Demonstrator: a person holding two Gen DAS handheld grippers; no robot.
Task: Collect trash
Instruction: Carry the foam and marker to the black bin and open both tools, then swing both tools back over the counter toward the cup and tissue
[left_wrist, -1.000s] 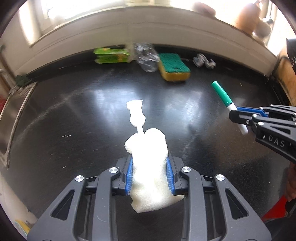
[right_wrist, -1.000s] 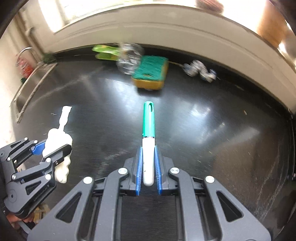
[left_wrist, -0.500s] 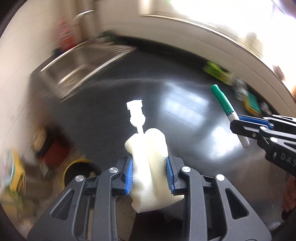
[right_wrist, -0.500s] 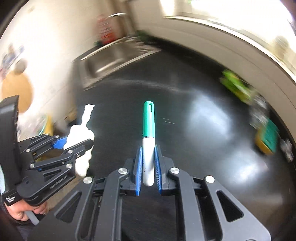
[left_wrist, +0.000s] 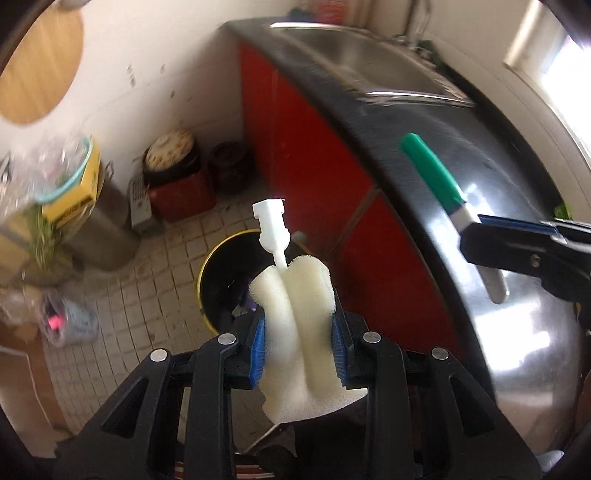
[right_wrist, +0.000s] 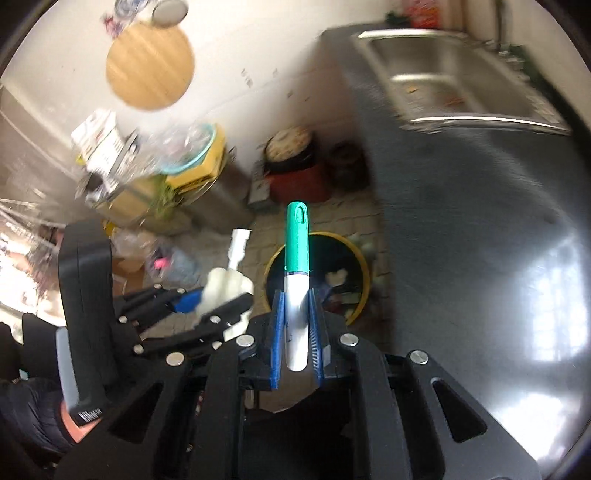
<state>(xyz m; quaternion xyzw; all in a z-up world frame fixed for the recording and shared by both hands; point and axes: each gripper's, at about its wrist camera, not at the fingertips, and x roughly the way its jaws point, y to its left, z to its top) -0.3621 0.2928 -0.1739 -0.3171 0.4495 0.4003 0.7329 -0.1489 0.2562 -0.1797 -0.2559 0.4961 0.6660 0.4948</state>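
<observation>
My left gripper (left_wrist: 298, 345) is shut on a cream foam pad (left_wrist: 295, 332) with a white plastic piece (left_wrist: 271, 227) sticking out of its top. It hangs past the counter's edge, above a yellow-rimmed bin (left_wrist: 221, 273) on the tiled floor. My right gripper (right_wrist: 297, 330) is shut on a marker with a green cap (right_wrist: 296, 258), also over the yellow-rimmed bin (right_wrist: 360, 273), which holds some scraps. In the left wrist view the marker (left_wrist: 439, 184) and the right gripper (left_wrist: 495, 240) show at the right. In the right wrist view the left gripper (right_wrist: 218, 295) is at the left with the foam pad (right_wrist: 223, 286).
A black counter (left_wrist: 517, 258) with red cabinet fronts (left_wrist: 295, 129) runs along the right, with a steel sink (right_wrist: 454, 74) at its far end. On the floor stand a red pot (left_wrist: 177, 181), a dark jar (left_wrist: 231, 166), boxes and bags (left_wrist: 62, 184). A round wooden board (right_wrist: 149, 68) hangs on the wall.
Both grippers swung away from the counter top, past the sink, to above the floor bin, each still holding its item. The sponge and wrappers on the counter are out of view.
</observation>
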